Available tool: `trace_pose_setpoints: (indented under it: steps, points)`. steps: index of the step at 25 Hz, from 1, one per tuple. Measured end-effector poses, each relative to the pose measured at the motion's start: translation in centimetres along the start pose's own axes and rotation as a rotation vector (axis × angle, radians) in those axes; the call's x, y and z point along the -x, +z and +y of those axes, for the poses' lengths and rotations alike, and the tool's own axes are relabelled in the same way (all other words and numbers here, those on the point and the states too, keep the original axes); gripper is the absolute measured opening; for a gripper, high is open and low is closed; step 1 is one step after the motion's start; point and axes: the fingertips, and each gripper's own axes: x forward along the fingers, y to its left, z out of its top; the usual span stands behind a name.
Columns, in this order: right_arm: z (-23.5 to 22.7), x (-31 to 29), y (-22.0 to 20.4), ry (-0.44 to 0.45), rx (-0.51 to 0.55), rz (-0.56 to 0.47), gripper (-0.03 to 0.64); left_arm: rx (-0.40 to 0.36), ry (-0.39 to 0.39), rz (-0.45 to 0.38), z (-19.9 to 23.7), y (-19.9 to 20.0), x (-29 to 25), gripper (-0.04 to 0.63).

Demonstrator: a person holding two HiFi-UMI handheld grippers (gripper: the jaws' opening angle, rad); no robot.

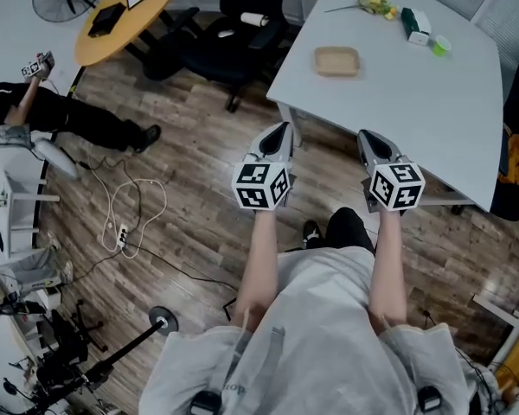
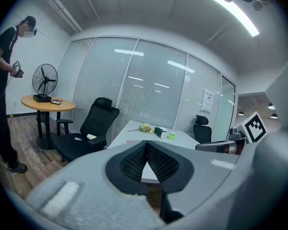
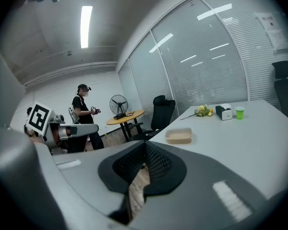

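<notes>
Person's grey shirt (image 1: 320, 318) closest. Past it, left gripper (image 1: 280, 130) and right gripper (image 1: 367, 137), each with black-and-white marker cube, side by side over brown wood floor (image 1: 199, 188), just short of big white table (image 1: 398, 102). Both jaws squeezed tight together, nothing inside. Flat tan tray (image 1: 337, 60) sits on table, ahead, between both grippers, well apart from them. Good way, I think: grippers level, up over table edge, jaws open before tray, go slow.
</notes>
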Motion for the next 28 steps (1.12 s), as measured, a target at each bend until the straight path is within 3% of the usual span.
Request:
trace_pose_setpoints:
  steps: [12, 16, 20, 28]
  points:
    - [-1.6, -4.5, 1.4, -0.028, 0.028, 0.017, 0.003, 0.062, 0.040, 0.015, 4.2, -0.2, -2.1, 0.006]
    - [-3.0, -6.5, 2.5, -0.072, 0.022, 0.007, 0.003, 0.057, 0.048, 0.023, 5.8, 0.4, -4.1, 0.006]
    - [-4.1, -9.4, 2.7, -0.060, 0.030, 0.019, 0.003, 0.043, 0.055, 0.044, 7.2, 0.8, -7.2, 0.006]
    - [-10.8, -14.5, 7.2, -0.112, 0.046, 0.038, 0.003, -0.027, 0.098, 0.093, 9.9, 2.8, -15.8, 0.006]
